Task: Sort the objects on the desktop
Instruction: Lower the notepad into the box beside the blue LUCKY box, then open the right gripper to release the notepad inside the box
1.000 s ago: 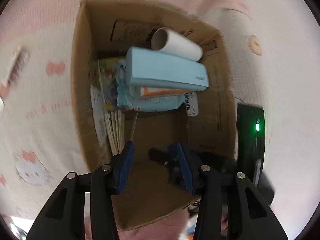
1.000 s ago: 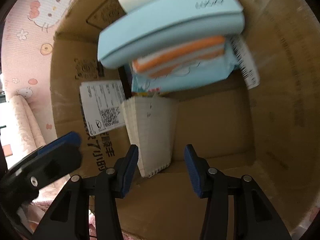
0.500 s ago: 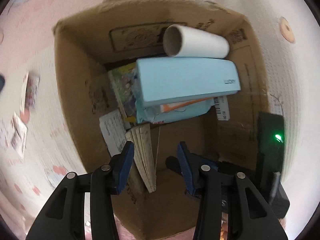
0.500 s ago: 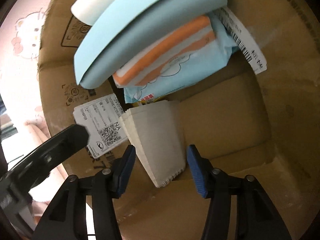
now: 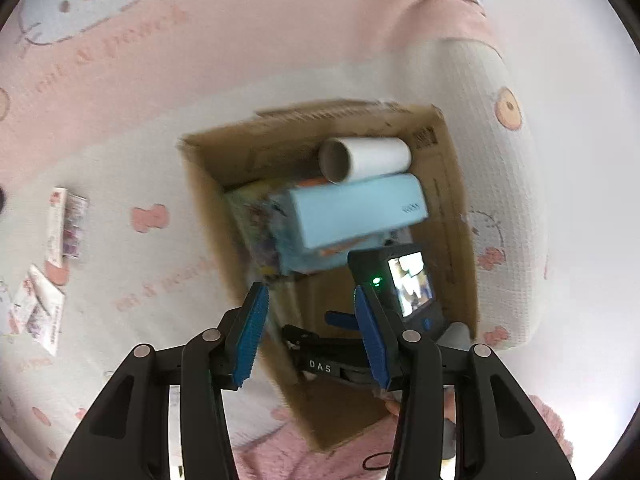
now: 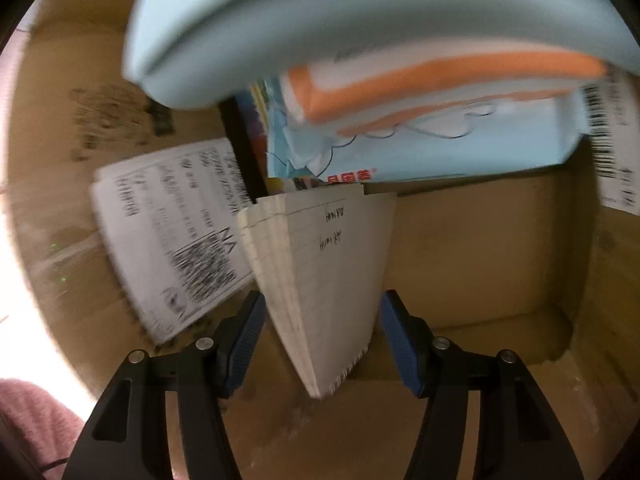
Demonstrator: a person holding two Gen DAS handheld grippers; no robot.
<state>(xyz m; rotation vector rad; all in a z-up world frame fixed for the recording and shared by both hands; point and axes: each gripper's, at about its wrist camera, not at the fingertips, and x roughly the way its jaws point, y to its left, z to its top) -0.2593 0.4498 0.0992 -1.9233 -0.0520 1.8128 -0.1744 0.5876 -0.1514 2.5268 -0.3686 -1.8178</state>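
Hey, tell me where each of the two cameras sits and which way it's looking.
Left wrist: above the box, looking down past the open left gripper; the right gripper's body shows inside the box.
Right wrist: down inside the box, facing the notepad, which stands between the opening jaws of the right gripper, untouched.
Shared: box, blue case.

A pink cartoon-cat blanket [image 5: 248,32] lies beneath everything.
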